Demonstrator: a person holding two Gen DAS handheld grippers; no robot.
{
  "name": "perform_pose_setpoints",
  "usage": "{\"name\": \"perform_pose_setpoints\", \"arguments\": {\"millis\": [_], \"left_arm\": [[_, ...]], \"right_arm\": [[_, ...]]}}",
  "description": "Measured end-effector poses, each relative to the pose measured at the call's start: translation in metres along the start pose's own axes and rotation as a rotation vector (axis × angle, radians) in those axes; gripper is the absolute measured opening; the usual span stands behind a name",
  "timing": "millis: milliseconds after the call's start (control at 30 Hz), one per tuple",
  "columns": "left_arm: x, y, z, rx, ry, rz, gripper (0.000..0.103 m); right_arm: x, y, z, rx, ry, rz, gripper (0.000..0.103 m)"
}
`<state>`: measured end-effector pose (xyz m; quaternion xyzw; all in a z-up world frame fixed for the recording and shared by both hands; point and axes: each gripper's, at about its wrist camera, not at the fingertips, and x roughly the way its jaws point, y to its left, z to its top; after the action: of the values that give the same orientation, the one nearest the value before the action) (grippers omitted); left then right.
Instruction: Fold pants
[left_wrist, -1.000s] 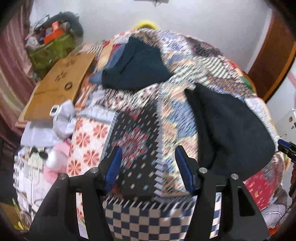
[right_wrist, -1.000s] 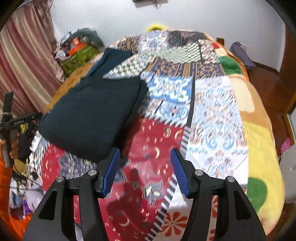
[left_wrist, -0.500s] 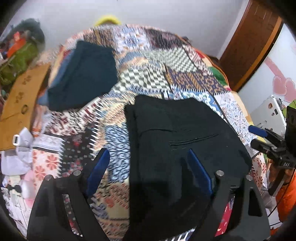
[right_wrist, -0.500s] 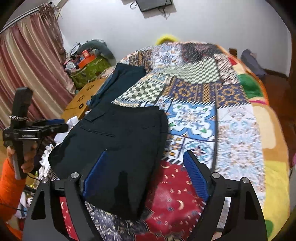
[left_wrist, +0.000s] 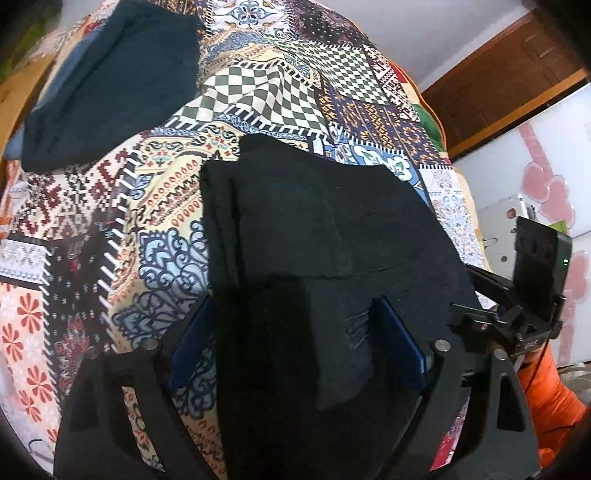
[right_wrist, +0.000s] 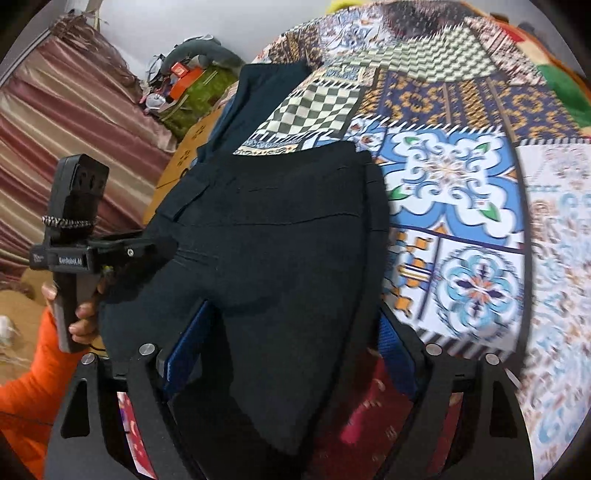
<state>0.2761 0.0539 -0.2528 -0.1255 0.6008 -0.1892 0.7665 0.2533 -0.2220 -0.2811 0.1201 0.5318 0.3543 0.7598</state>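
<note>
While both grippers, left gripper (left_wrist: 295, 339) and right gripper (right_wrist: 291, 343), are straddling the dark pants (left_wrist: 314, 229) with jaws spread, pinching each near corner evenly is looking wisest.

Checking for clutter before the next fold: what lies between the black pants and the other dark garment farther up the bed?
Only bare patchwork quilt separates the black pants from the dark garment, clearest in the left wrist view.

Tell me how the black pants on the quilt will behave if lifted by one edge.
Probably floppy: the black pants lie in soft folded layers that would droop and unfold. Likely not slippery, since the cloth looks matte. The patchwork quilt beneath may drag.
</note>
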Motion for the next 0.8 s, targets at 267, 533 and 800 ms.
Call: {"name": "perform_pose_setpoints", "arguments": {"millis": [267,533,800], "left_arm": [[-0.008,-0.005,-0.001,0.02,-0.034,-0.024,0.054],[-0.036,-0.018,-0.005,0.072,-0.128,0.029,0.032],[-0.094,-0.03,0.005,0.139,-0.304,0.106,0.026]], "right_arm": [[0.0,0.007,0.008,-0.038,0.03,0.016,0.056],[-0.013,0.04,0.015,-0.164,-0.026,-0.059,0.026],[-0.023,0.075,0.054,-0.228,-0.141,-0.057,0.024]]}}
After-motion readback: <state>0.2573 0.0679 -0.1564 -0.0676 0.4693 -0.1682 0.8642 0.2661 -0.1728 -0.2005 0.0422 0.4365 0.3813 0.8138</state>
